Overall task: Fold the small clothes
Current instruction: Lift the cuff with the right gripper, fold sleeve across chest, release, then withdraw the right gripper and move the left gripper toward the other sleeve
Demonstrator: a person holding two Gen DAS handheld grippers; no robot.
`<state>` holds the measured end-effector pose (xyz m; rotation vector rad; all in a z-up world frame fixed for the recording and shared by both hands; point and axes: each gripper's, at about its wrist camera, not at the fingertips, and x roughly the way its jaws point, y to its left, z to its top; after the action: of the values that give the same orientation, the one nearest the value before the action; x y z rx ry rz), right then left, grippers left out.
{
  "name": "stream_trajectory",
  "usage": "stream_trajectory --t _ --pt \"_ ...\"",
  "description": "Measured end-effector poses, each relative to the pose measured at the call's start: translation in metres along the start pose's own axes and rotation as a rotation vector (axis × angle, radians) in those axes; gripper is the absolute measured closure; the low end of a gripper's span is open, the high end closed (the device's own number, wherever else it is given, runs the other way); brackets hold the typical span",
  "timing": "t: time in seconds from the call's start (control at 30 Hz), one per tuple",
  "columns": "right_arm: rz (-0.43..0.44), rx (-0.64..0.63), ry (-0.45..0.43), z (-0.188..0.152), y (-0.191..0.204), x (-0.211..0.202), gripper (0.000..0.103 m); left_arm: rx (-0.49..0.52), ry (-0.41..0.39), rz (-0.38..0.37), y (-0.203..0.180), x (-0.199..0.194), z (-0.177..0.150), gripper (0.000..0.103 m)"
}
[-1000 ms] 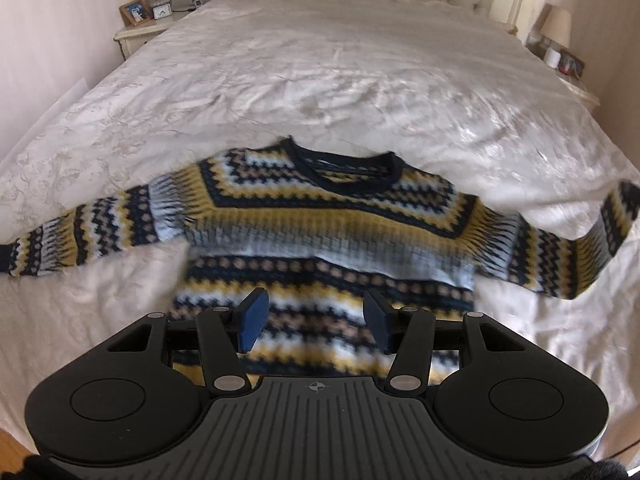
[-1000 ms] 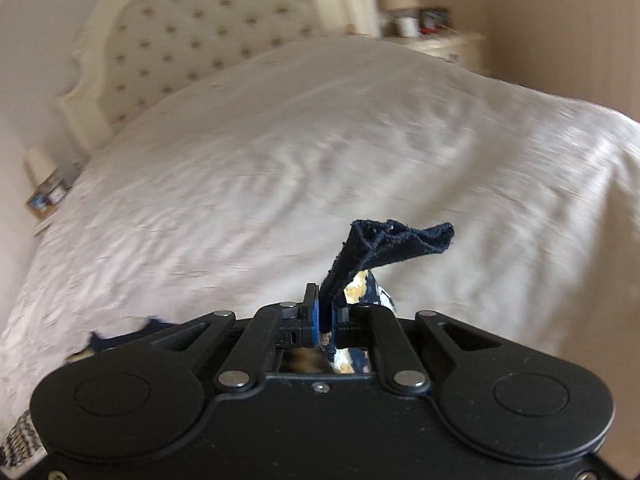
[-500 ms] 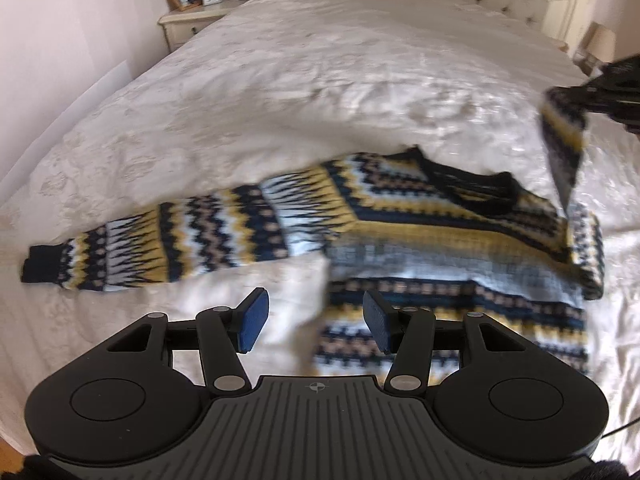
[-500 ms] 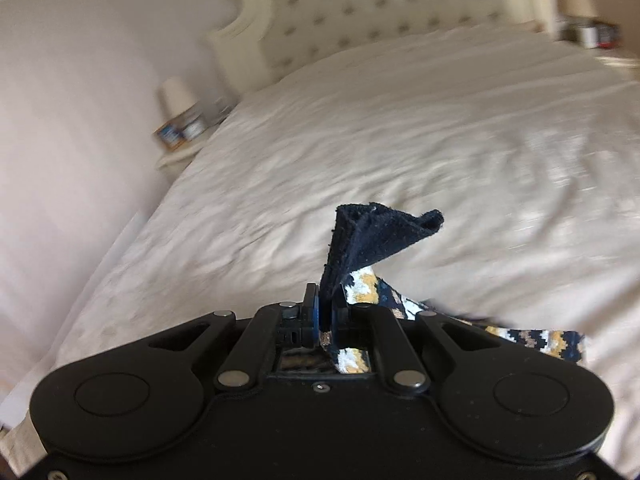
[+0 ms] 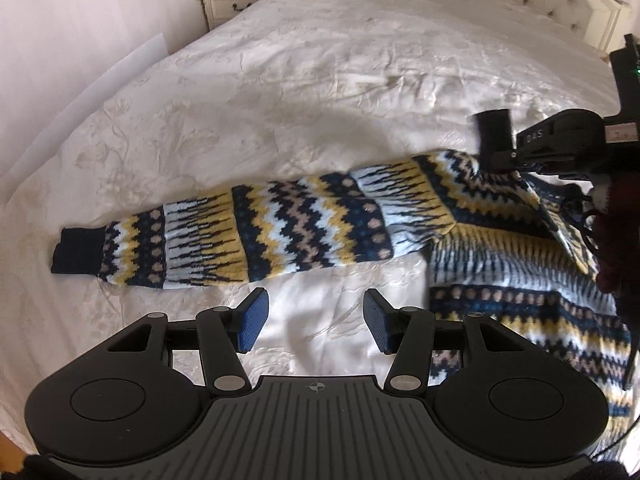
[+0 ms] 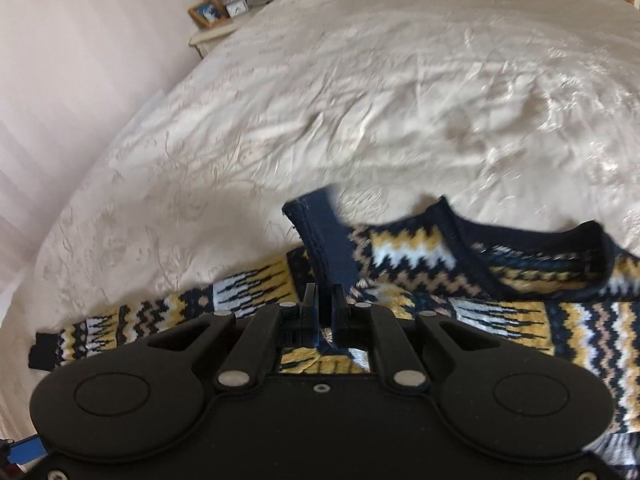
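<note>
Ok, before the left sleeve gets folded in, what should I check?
1. Right cuff brought across the sweater body: ok.
2. Right gripper released: not ok; its jaws have just been opening, but the cuff is between the fingers.
3. Left gripper open and empty: ok.
4. Left sleeve lying flat on the bedspread, just ahead of the left gripper: ok.
</note>
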<state>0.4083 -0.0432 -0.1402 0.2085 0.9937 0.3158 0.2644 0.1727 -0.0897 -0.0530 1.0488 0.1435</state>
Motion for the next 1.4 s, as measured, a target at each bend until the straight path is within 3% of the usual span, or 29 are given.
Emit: stream_trajectory --t 0.07,0.1,0.13,0.2,0.37,0.5,0.77,1.03,1.17,1.4 --pt "0.022 -0.003 0.003 0.0 0.009 0.007 0.082 0.005 0.006 -0.006 0.0 0.005 0.002 0.052" --pt "0.033 -0.002 0.006 0.0 0.009 0.01 0.074 0.008 0.008 -0.01 0.0 0.007 0.004 0.052" --pt "0.039 -0.003 0.005 -0.001 0.012 0.012 0.059 0.012 0.009 -0.014 -0.001 0.008 0.005 0.052" --pt "0.046 -0.002 -0.012 -0.002 0.01 0.005 0.052 0.022 0.005 -0.023 -0.005 0.012 0.009 0.052" --pt "0.029 0.061 -0.037 -0.013 -0.016 -0.023 0.052 0.06 0.005 -0.063 -0.021 0.019 0.015 0.052" --pt "-0.033 0.113 -0.052 -0.037 -0.05 -0.056 0.052 0.104 0.024 -0.097 -0.037 0.025 0.011 0.052" --pt "-0.205 0.212 -0.006 -0.109 -0.113 -0.107 0.046 0.202 0.11 -0.148 -0.067 0.038 -0.02 0.052" --pt "-0.315 0.38 0.03 -0.173 -0.17 -0.134 0.046 0.266 0.171 -0.144 -0.086 0.034 -0.052 0.052" --pt "-0.33 0.431 -0.009 -0.174 -0.199 -0.142 0.046 0.269 0.156 -0.123 -0.095 0.022 -0.056 0.052" --pt "-0.303 0.438 -0.082 -0.139 -0.251 -0.134 0.046 0.251 0.109 -0.091 -0.12 -0.002 -0.053 0.052"
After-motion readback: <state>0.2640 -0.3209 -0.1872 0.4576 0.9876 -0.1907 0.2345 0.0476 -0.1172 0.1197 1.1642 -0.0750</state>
